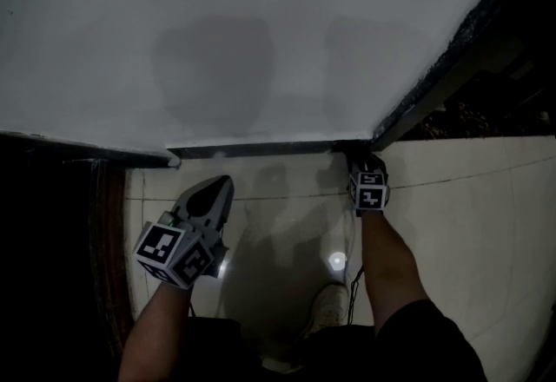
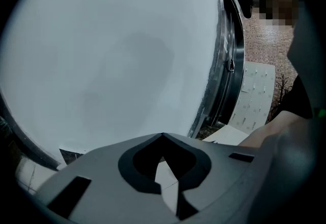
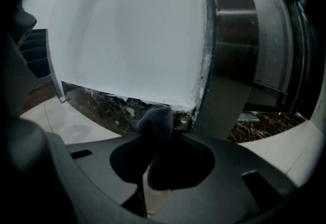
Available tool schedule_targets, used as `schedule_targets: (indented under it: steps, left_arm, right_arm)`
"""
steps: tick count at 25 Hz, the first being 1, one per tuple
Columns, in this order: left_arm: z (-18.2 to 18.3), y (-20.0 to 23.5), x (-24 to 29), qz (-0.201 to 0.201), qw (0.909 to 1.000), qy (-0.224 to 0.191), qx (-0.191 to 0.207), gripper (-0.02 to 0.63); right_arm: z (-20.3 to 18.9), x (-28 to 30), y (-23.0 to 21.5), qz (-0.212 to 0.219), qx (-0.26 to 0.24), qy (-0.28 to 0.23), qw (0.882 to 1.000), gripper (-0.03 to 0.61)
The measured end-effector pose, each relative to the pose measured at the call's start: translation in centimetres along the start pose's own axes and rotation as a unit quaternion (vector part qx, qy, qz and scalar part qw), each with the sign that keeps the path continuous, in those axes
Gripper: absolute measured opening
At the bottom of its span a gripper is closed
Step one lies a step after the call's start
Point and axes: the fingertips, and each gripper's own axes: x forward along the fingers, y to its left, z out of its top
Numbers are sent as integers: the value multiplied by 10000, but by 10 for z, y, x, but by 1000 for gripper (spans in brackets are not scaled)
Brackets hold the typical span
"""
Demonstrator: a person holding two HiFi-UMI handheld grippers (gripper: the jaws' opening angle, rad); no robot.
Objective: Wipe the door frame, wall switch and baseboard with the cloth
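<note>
A dark cloth (image 3: 157,134) is bunched between the jaws of my right gripper (image 3: 163,139), which is shut on it. The cloth's tip touches the dark marbled baseboard (image 3: 102,105) at the corner where the white wall (image 3: 127,34) meets the metal door frame (image 3: 232,65). From the head view, the right gripper (image 1: 367,165) sits low against the baseboard (image 1: 261,148), beside the door frame (image 1: 434,81). My left gripper (image 1: 215,191) hovers over the floor tiles, short of the wall, shut and holding nothing; its jaws (image 2: 163,139) face the white wall. No wall switch shows.
Pale floor tiles (image 1: 469,198) run to the baseboard, with a bright light reflection (image 1: 337,262). The person's shoe (image 1: 328,306) is below the grippers. A dark wooden edge (image 1: 104,233) borders the left. A dark stone threshold (image 3: 265,126) lies past the door frame.
</note>
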Motion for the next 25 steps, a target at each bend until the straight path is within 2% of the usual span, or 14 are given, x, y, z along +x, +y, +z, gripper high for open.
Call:
schedule_targets:
  steps: [9, 11, 13, 16, 18, 20, 21, 24, 25]
  left_arm:
    - [7, 17, -12, 119, 9998, -154, -86, 2]
    - [10, 25, -23, 172, 9997, -168, -54, 2]
    - [17, 32, -37, 251, 9993, -271, 82, 2]
    - [32, 43, -74, 557, 9969, -556, 59, 2]
    - [45, 55, -112, 1047, 9928, -574, -62, 2]
    - [75, 61, -147, 1447, 9887, -358, -131, 2]
    - [101, 57, -164, 1504, 9877, -338, -262, 2]
    - [201, 29, -215, 1344, 9843, -739, -877, 2]
    - [235, 19, -230, 1315, 9840, -818, -886, 2]
  right_arm:
    - [1, -9, -26, -409, 114, 58, 9991, 83]
    - [6, -15, -19, -273, -163, 25, 9995, 81]
    - [17, -29, -6, -4, -697, -38, 9976, 81]
    - [44, -82, 20, 551, -1164, -131, 9916, 81]
    - [81, -141, 42, 922, -1140, -305, 9887, 81]
    - [133, -205, 62, 1169, -944, -586, 9869, 81]
    - [161, -238, 65, 1194, -781, -735, 9870, 81]
    - [245, -329, 58, 1049, -108, -1138, 9879, 81]
    - [277, -356, 55, 1003, 115, -1274, 9867, 81]
